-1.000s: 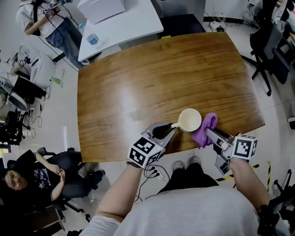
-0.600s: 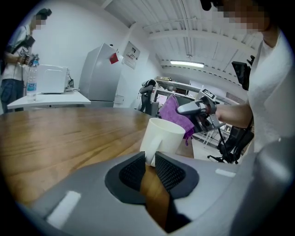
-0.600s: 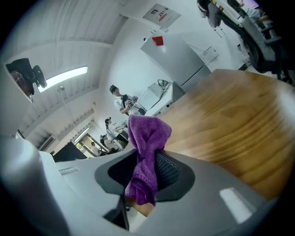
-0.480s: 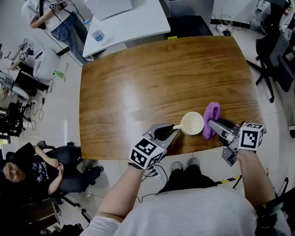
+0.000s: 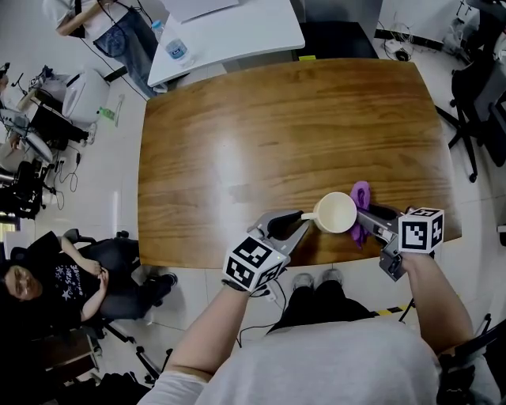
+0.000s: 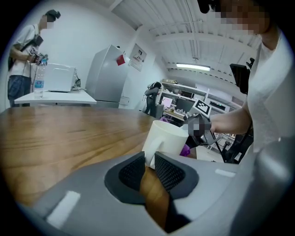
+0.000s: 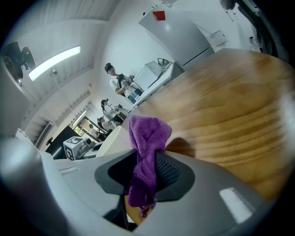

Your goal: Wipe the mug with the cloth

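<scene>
A cream mug (image 5: 336,212) stands upright near the front edge of the brown wooden table (image 5: 277,134). My left gripper (image 5: 299,220) holds the mug's handle (image 5: 309,216) between its pads and the jaws are closing on it. The left gripper view shows the mug (image 6: 168,138) just beyond that gripper (image 6: 148,161). My right gripper (image 5: 365,215) is shut on a purple cloth (image 5: 360,194), which lies against the mug's right side. In the right gripper view the cloth (image 7: 145,138) hangs between the right gripper (image 7: 145,161) pads, with the mug (image 7: 113,140) blurred at the left.
A white table with a water bottle (image 5: 180,54) stands beyond the far left corner, with a person (image 5: 111,24) beside it. Another person (image 5: 47,277) sits at the lower left. An office chair (image 5: 482,95) stands to the right. The mug sits close to the table's front edge.
My right gripper has brought the purple cloth from the mug's lower right up against its right side. The left gripper has stayed at the mug's handle.
</scene>
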Tool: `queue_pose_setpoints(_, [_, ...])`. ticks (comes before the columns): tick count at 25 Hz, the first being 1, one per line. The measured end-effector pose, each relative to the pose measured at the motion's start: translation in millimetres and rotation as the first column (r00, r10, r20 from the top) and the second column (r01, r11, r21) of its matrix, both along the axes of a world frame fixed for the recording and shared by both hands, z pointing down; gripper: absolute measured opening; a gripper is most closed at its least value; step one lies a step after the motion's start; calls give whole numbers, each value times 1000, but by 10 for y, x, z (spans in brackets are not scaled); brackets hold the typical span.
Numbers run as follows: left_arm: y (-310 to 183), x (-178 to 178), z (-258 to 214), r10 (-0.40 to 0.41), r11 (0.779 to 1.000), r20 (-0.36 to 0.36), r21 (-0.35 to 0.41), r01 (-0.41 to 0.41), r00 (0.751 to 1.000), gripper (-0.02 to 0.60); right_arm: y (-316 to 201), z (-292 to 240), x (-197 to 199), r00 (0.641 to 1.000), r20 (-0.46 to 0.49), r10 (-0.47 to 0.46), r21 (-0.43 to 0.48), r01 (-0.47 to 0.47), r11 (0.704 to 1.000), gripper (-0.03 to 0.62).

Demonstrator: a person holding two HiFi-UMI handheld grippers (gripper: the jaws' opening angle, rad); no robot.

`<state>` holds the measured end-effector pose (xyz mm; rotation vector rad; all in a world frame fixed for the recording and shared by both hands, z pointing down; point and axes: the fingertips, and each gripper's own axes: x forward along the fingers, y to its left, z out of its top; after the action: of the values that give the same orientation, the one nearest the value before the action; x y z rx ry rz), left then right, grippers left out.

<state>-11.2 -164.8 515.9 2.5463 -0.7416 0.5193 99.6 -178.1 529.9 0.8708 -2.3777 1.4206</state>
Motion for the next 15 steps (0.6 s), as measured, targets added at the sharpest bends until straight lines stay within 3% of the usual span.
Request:
queue_pose_setpoints(7, [10, -19, 55, -8, 1000, -4, -8, 8, 1000, 52, -40, -27, 9, 998, -27, -63, 22, 64, 998, 118])
queue_pose_setpoints(15, [7, -40, 41, -20, 1000, -1, -10, 20, 1000, 54, -412, -701, -19, 992, 27, -124, 162, 118, 980, 118])
